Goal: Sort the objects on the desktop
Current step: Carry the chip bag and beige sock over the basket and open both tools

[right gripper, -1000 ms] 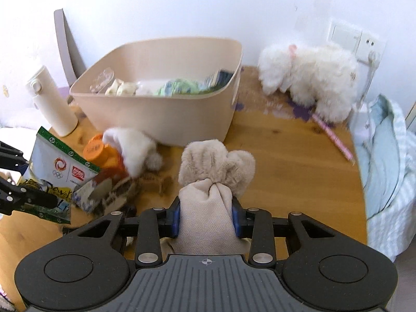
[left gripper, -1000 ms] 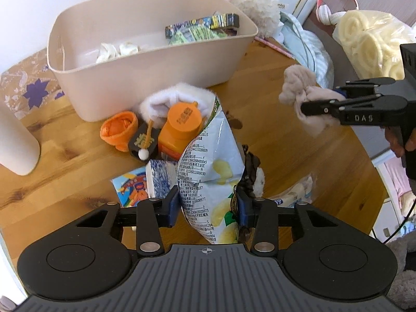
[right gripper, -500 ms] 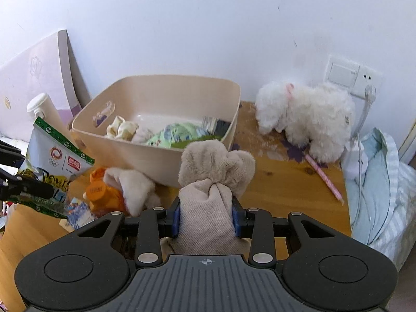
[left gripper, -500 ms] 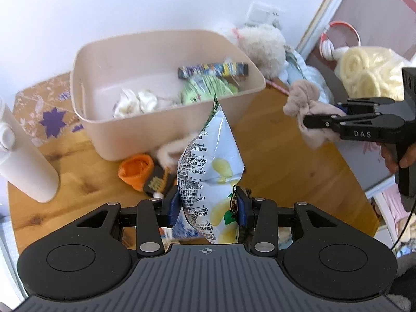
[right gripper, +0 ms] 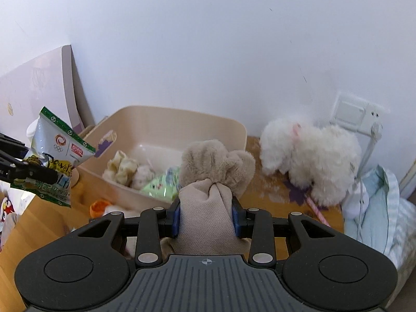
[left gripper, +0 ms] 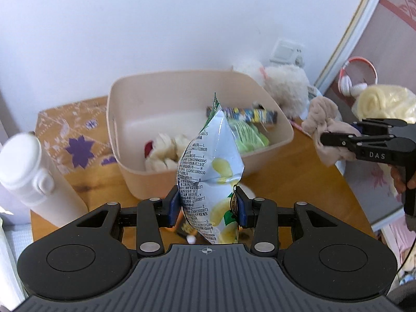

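Snack bag (left gripper: 208,179): crinkled glossy foil, silver-white back with a printed ingredient column and chip pictures, green sawtooth top edge; held upright in the air in front of the bin, its lower part clamped between the blue pads of the left gripper (left gripper: 208,205). From the right wrist view its front (right gripper: 56,156) shows a red-orange swirl logo, Olympic rings and a red brand patch; the lettering is only partly legible. Beige plush toy (right gripper: 208,195): short-pile fuzzy upper part over a woven, knotted cloth body, pinched between the pads of the right gripper (right gripper: 206,219), held above the counter near the bin's right corner. Bin (left gripper: 282,140): smooth cream plastic, rounded rectangle, open top, standing on the wooden counter (left gripper: 299,182); inside lie a pale green packet (left gripper: 249,136), a long dark multicoloured wrapper (left gripper: 252,114) and off-white cloth lumps (left gripper: 166,150). The right gripper's black arm reads "DAS". Left of the bin stands a white matte bottle (left gripper: 26,166). A white fluffy plush dog (right gripper: 312,156) sits by the wall.
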The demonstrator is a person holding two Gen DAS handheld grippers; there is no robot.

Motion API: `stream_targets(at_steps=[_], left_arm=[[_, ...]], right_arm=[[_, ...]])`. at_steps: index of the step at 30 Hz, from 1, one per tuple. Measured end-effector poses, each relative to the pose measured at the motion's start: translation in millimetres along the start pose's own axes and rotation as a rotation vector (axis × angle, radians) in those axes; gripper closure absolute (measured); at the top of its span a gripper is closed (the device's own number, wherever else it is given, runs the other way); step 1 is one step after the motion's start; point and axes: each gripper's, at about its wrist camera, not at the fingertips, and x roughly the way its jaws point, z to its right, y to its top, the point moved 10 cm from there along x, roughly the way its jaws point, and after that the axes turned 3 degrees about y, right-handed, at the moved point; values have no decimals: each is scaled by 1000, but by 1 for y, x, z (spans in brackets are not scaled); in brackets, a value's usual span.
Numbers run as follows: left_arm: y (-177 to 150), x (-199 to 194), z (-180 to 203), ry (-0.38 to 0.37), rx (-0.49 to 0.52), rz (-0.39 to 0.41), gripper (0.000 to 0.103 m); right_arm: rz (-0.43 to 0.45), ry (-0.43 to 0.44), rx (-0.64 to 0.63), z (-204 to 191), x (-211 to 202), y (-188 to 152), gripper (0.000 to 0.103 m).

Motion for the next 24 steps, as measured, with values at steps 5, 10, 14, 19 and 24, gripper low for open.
stream_targets(at_steps=[5,10,14,19,24], left_arm=[[21,3,-9,9,-16,29,61],[39,11,-14,28,-34,48,61],[51,20,-16,29,-64,68,61],[63,36,-26,57,-127,77,61],[64,63,-36,101,-164,40,61]], right_arm=[[15,11,-37,-9,13,20,69],[31,33,-79,-24,27,38,69],[40,39,-97,-34,38,48,69],[32,41,-125,-43,58,53,69],[0,29,-109,-42,82,49,68]])
